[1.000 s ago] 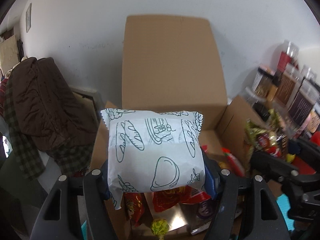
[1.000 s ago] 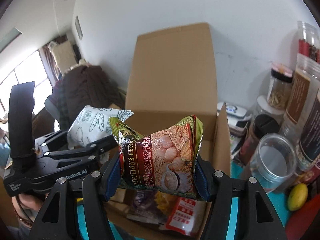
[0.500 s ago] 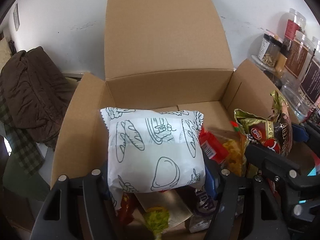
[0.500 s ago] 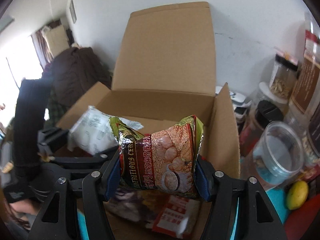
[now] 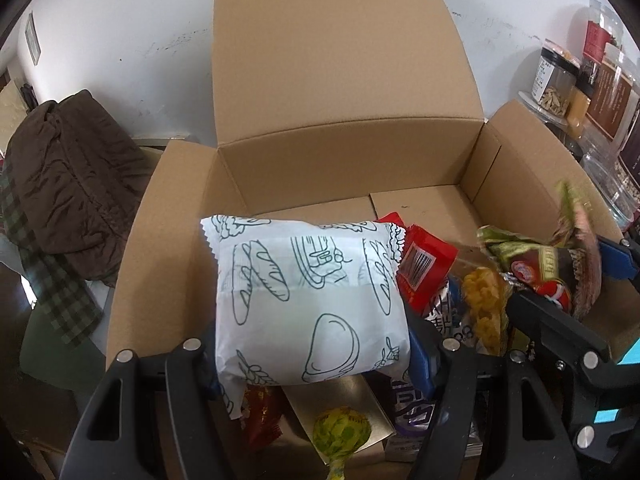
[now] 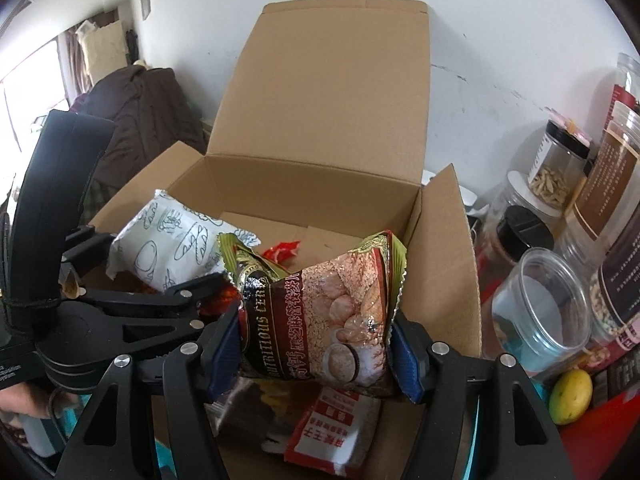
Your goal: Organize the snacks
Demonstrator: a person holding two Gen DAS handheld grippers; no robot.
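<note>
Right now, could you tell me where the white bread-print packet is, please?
The white bread-print packet sits between the left gripper's pads over the open cardboard box, left of the cereal bag.

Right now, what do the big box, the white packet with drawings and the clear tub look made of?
Box: brown cardboard, matt, with fold creases. White packet: probably thin plastic film or coated paper, with a crimped zigzag edge. Tub: clear plastic, glossy and see-through.
</note>
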